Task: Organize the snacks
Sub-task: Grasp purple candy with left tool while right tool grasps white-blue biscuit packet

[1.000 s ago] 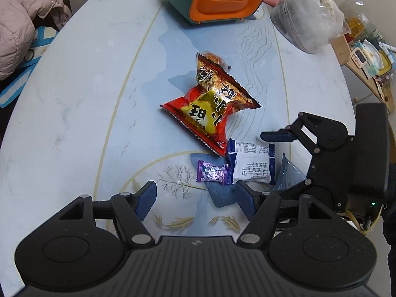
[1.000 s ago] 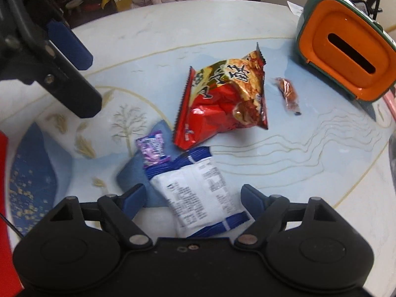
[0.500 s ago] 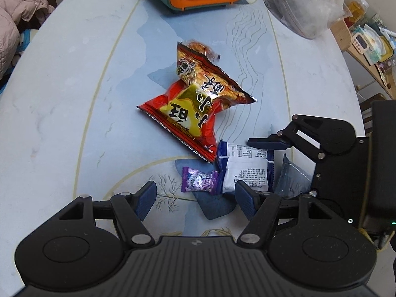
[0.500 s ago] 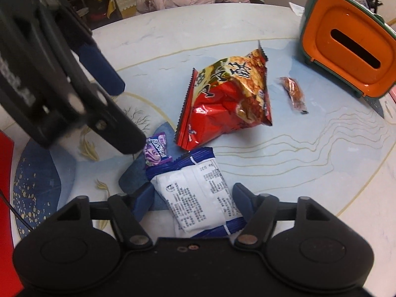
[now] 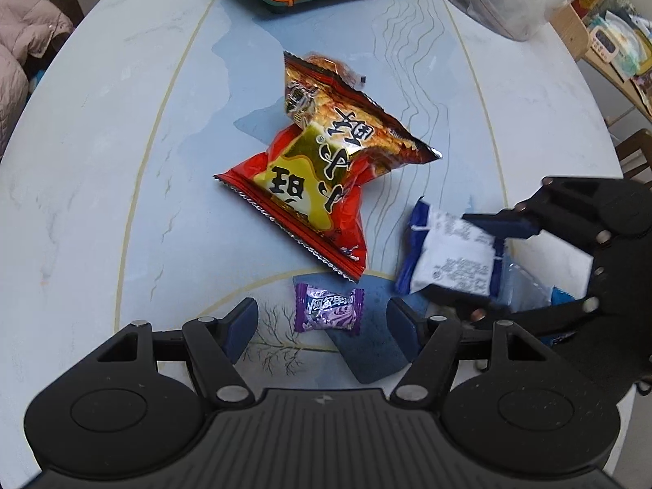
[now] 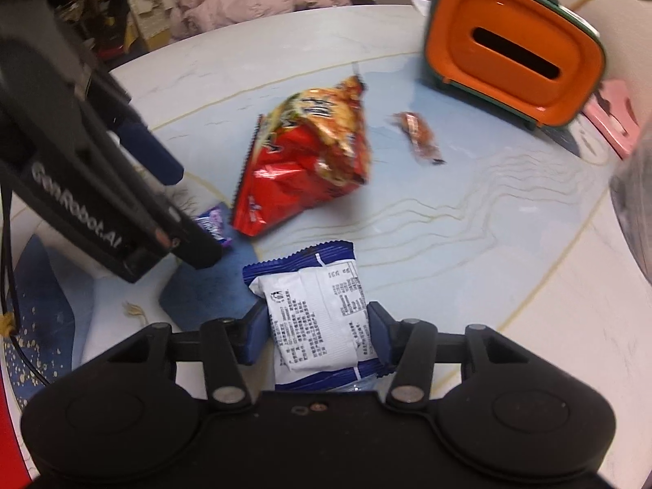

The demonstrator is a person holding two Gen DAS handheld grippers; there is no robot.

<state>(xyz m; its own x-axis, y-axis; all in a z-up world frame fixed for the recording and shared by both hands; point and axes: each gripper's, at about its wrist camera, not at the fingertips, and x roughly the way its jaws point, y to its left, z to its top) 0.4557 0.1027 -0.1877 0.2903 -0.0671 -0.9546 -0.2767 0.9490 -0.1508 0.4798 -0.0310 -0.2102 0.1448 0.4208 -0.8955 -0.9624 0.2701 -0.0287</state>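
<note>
Right wrist view is showing the right gripper point(image 6: 316, 334) clamping the blue-and-white snack packet point(image 6: 316, 318) between its two fingers, the packet's printed white face turned up and its far blue edge sticking out ahead of the fingertips. Beyond the packet, farther along the fingers, the red snack bag point(image 6: 301, 163) is lying on the table point(image 6: 509, 252), with a small orange wrapped snack point(image 6: 417, 136) to its right and the orange-and-green box point(image 6: 509, 61) standing farther off to the right. In the left wrist view, the left gripper point(image 5: 322, 322) is hovering with its jaws spread wide, gripping nothing; the purple candy point(image 5: 328, 311) is lying on the table between its fingertips, touching neither. The red bag is sitting just ahead of the candy, and the held packet is hanging to the right of the left gripper's fingers.
</note>
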